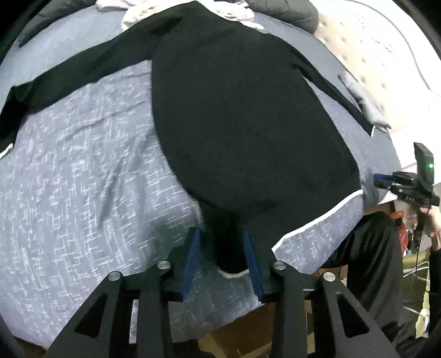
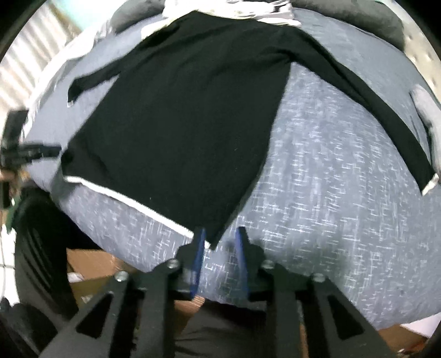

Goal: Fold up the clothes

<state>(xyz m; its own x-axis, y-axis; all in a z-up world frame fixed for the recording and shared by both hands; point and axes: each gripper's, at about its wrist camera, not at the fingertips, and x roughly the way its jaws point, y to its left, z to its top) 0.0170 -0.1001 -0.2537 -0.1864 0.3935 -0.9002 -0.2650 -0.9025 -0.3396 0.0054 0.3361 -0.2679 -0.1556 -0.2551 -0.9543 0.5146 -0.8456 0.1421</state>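
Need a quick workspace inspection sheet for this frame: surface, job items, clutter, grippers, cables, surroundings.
Surface: bed with blue-grey woven cover, lightly wrinkled.
Job's things: black long-sleeve top laid flat, sleeves spread, white-trimmed hem nearest the grippers.
Clutter: white garments beyond the collar; grey folded cloth by one cuff; dark pillow.
Grippers: left gripper open, hem corner between the fingers; right gripper open at the other hem corner.
Cables: white cable off the bedside.
Surroundings: bare quilted mattress, cardboard box.
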